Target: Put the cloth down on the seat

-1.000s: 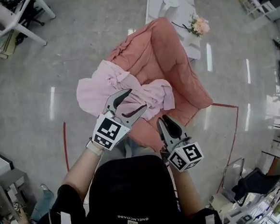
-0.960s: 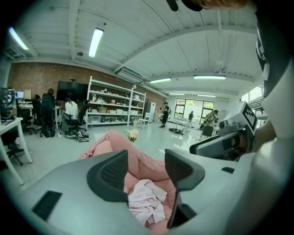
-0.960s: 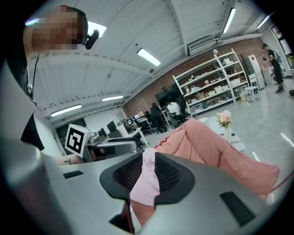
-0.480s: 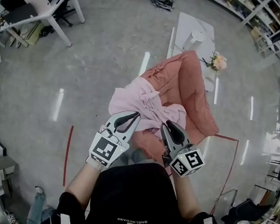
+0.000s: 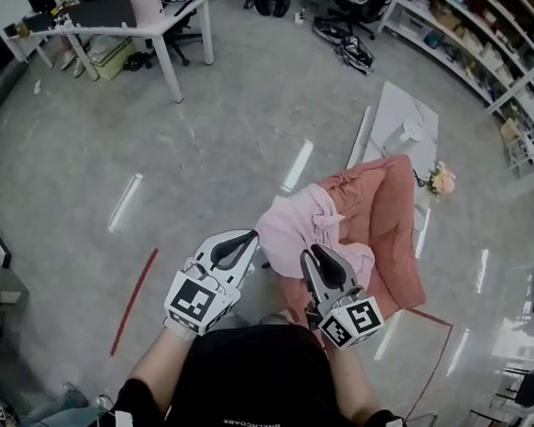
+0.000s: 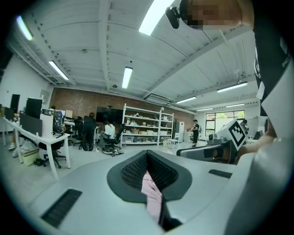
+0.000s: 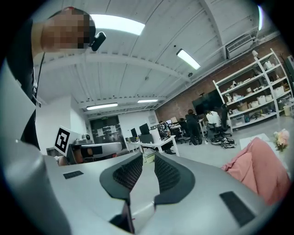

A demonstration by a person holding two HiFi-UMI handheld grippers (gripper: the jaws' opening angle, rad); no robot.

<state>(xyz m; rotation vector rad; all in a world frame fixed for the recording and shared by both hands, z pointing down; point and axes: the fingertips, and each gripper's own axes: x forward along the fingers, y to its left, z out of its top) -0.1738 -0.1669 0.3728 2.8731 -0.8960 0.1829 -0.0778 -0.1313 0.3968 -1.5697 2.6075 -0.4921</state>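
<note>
Legible marking: the person's black top (image 5: 248, 384) carries one line of white print at the chest, upside down from the head view, which appears to read BALENCIAGA. Each marker cube (image 5: 198, 301) bears black-and-white square codes only, with no text. Pose: both forearms are extended forward from the torso, and both grippers are held close to level, side by side and near each other, pointing toward the seat (image 5: 393, 235). Left gripper (image 5: 249, 240): the fingers have just been closing and are now pressed together. A pink strip shows in the slot below the pads, and I cannot tell whether it is caught there or lies beyond. Right gripper (image 5: 317, 250): the fingers stand slightly parted with nothing between them; bare floor (image 5: 150, 125) shows through the gap. The pink cloth (image 5: 310, 228) lies heaped on the salmon seat, at its left, near edge, just ahead of both grippers.
</note>
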